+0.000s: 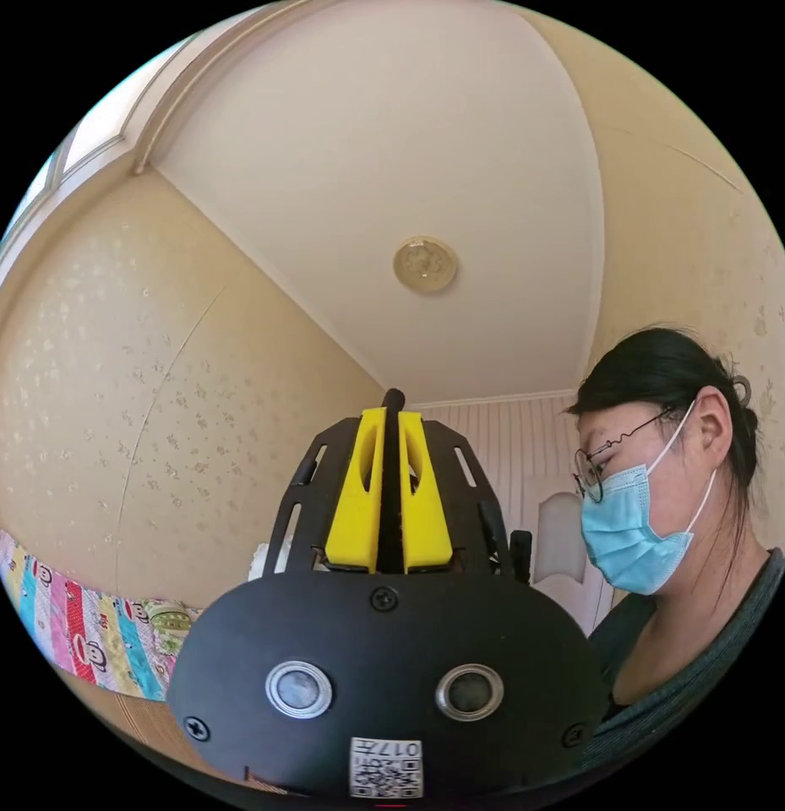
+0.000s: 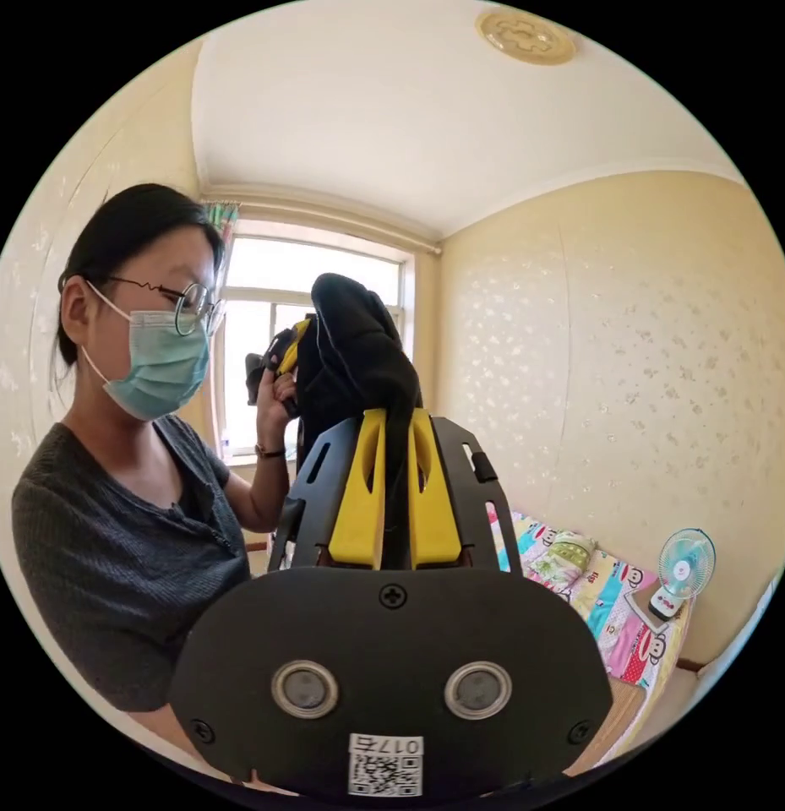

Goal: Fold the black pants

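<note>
Pinching black pants in right claw, jaws closed on fabric; left claw likewise clamped on thin dark strip. Soft, limp, light; best regripped at waistband corners.

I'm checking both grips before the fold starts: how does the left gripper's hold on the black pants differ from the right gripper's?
In the left gripper view, the left gripper pinches a thin strip of the black pants, with little cloth past its tips. In the right gripper view, the right gripper clamps a thicker bunch that mounds high above its tips. Both have yellow jaws closed on the fabric and point up toward the ceiling.
</note>
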Demonstrator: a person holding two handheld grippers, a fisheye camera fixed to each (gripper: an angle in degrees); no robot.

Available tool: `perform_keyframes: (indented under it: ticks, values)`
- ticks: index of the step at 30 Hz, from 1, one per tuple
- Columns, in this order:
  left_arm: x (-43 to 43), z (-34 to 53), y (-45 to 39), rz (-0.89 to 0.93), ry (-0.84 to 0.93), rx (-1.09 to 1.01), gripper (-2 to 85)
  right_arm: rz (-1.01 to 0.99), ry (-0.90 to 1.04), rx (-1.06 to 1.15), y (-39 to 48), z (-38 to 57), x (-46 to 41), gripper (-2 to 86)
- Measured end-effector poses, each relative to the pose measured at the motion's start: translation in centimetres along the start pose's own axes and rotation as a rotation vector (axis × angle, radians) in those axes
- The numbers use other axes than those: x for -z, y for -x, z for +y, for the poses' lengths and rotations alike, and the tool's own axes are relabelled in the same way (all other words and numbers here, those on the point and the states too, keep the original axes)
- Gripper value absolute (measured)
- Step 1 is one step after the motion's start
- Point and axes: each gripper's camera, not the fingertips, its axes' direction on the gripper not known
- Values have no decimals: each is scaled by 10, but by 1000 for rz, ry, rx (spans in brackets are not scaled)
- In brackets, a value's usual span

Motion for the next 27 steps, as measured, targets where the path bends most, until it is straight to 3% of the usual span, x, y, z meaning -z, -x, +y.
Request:
perform_keyframes:
  ticks: [6,11,16,18,20,23,27]
  values:
    - [-17,-12,49,-5,46,39,21,8,73,-75,-54,-14,-3,19]
    - [-73,16,151,-253,127,159,22,171,168,-310,-196,5,-38,19]
    - [-217,96,414,-454,388,405,31,279,339,-532,-423,31,-134,17]
    - [-260,120,507,-464,452,454,37,487,359,-545,-522,42,-182,14]
    - [-276,140,579,-567,471,493,34,570,388,-632,-583,58,-201,12]
    - [-264,179,661,-645,516,620,45,442,368,-790,-641,99,-209,12]
    - [-219,277,692,-747,912,586,59,243,581,-864,-648,203,-234,20]
